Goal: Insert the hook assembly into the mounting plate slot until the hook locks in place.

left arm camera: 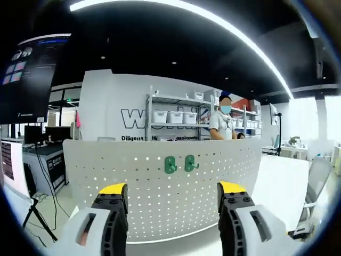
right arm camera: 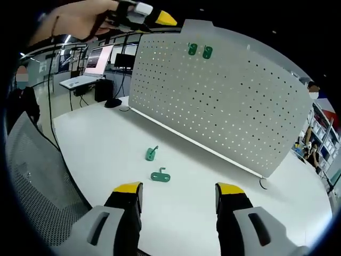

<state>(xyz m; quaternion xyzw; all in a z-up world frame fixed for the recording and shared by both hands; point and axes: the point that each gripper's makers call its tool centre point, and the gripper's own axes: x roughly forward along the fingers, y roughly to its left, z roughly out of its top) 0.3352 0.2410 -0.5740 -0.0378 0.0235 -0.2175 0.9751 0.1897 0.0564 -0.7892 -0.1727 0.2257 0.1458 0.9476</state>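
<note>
A white perforated mounting plate (left arm camera: 160,186) stands upright on the table, with two green hooks (left arm camera: 179,164) hung side by side near its top. My left gripper (left arm camera: 173,198) faces the plate from a short way off, open with nothing between its jaws. In the right gripper view the same plate (right arm camera: 224,101) carries the two hung hooks (right arm camera: 200,51), and two loose green hooks lie on the table: one (right arm camera: 152,154) propped up, one (right arm camera: 160,176) flat. My right gripper (right arm camera: 178,193) hovers just in front of them, open and empty. The left gripper (right arm camera: 144,13), held by a hand, shows at the plate's top left.
The white table (right arm camera: 106,138) runs under the plate; its near edge drops to a grey mesh chair (right arm camera: 37,186) at the left. Behind the plate are shelves with white bins (left arm camera: 173,116), a standing person (left arm camera: 222,125), desks with monitors (left arm camera: 32,133) and a tripod (left arm camera: 37,213).
</note>
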